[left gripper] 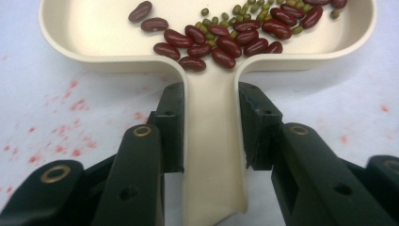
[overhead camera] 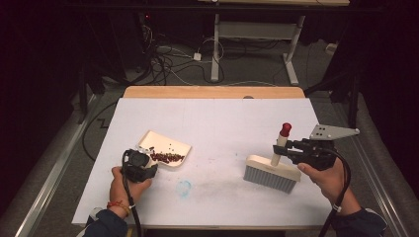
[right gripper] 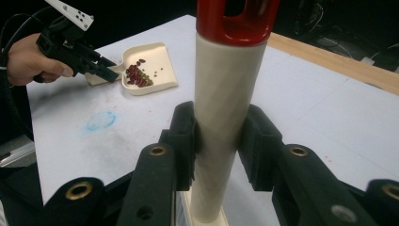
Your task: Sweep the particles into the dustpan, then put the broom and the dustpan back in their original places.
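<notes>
A cream dustpan (overhead camera: 165, 146) lies left of centre on the white sheet, with dark red beans (overhead camera: 167, 157) and small green ones gathered near its handle end. My left gripper (overhead camera: 140, 166) is shut on the dustpan's handle (left gripper: 212, 141), both pads pressed to its sides, beans (left gripper: 226, 37) lying just beyond. To the right stands a cream brush (overhead camera: 272, 173), bristles down, with a red-capped handle (overhead camera: 282, 140). My right gripper (overhead camera: 288, 150) is shut on that handle (right gripper: 221, 108), which rises upright between the jaws. The other hand and the dustpan (right gripper: 146, 70) show far off in the right gripper view.
A faint blue ring mark (overhead camera: 184, 188) and grey smudges lie on the white sheet (overhead camera: 217, 123) between the two tools. Red specks stain the sheet beside the dustpan (left gripper: 61, 117). A wooden table edge (overhead camera: 212, 92) runs along the back, with cables and desk legs on the floor beyond.
</notes>
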A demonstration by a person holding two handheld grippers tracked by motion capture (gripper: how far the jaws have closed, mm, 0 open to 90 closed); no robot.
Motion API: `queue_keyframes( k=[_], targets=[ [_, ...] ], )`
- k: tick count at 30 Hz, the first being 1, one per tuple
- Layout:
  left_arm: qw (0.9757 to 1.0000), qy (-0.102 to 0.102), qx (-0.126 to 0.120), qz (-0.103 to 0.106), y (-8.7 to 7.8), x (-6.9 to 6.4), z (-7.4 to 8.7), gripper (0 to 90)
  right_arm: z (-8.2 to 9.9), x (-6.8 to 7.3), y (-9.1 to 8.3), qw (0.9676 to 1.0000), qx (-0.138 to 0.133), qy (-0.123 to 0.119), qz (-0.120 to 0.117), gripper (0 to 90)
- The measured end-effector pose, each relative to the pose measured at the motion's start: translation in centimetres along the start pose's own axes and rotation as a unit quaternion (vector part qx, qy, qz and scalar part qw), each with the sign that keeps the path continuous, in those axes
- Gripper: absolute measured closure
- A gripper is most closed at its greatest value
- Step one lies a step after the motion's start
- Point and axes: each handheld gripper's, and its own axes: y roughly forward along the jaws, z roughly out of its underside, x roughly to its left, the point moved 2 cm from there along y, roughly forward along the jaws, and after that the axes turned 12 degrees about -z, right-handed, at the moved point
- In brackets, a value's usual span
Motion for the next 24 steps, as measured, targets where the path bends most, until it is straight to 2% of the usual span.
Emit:
queue_keyframes(
  k=[3, 4, 5, 6, 8, 9, 10, 12, 14, 16, 18, 20, 21, 24],
  targets=[
    [0.9999, -0.012, -0.003, -0.005, 0.2, -0.2, 0.3, 62.9, 0.0, -0.5, 0.2, 0.9999, -0.001, 0.009, -0.004, 68.7],
    [0.9998, -0.017, -0.005, 0.002, 0.1, -0.6, 0.4, 60.7, -0.1, -0.8, 0.2, 0.9999, -0.001, 0.01, -0.007, 68.2],
    [0.9999, -0.015, -0.005, 0.005, 0.0, -0.9, 0.4, 54.4, -0.2, -1.2, 0.4, 0.9999, 0.001, 0.01, -0.002, 67.2],
    [0.9999, -0.007, -0.01, 0.009, -0.1, -1.5, 0.5, 52.8, -0.2, -1.5, 0.5, 0.9999, 0.002, 0.01, 0.006, 66.6],
    [0.9998, 0.002, -0.014, 0.014, -0.4, -2.2, 0.7, 50.4, -0.5, -2.5, 0.9, 0.9998, 0.007, 0.017, 0.002, 65.8],
    [0.9997, 0.006, -0.016, 0.016, -0.5, -2.4, 0.7, 47.1, -0.6, -2.9, 1.1, 0.9997, 0.01, 0.018, 0.009, 64.8],
    [0.9996, 0.013, -0.019, 0.013, -0.7, -2.4, 0.8, 44.1, -0.7, -3.3, 1.4, 0.9994, 0.014, 0.023, 0.02, 64.2],
    [0.9993, 0.016, -0.032, -0.001, -1.0, -2.0, 0.9, 37.3, -0.8, -4.2, 1.9, 0.9991, 0.019, 0.027, 0.026, 62.8],
    [0.9984, 0.019, -0.052, 0.01, -1.4, -1.3, 1.2, 32.0, -0.7, -5.0, 2.3, 0.9982, 0.021, 0.04, 0.04, 61.9],
    [0.996, 0.023, -0.082, 0.027, -1.7, -0.5, 1.5, 28.6, -0.7, -5.7, 2.8, 0.9975, 0.025, 0.045, 0.049, 60.6],
    [0.9925, 0.035, -0.115, 0.023, -1.9, 0.1, 2.0, 25.4, -0.6, -6.4, 3.4, 0.9964, 0.032, 0.048, 0.063, 59.4],
    [0.9891, 0.049, -0.138, 0.014, -2.1, 0.6, 2.5, 22.7, -0.5, -7.0, 3.8, 0.9945, 0.036, 0.056, 0.08, 57.6],
    [0.9869, 0.054, -0.151, 0.019, -2.2, 0.8, 2.8, 21.8, -0.4, -7.4, 4.0, 0.9933, 0.038, 0.064, 0.089, 57.4],
    [0.9822, 0.059, -0.176, 0.028, -2.8, 1.0, 3.5, 21.3, -0.1, -8.4, 4.6, 0.9913, 0.041, 0.077, 0.098, 56.6]
  ],
)
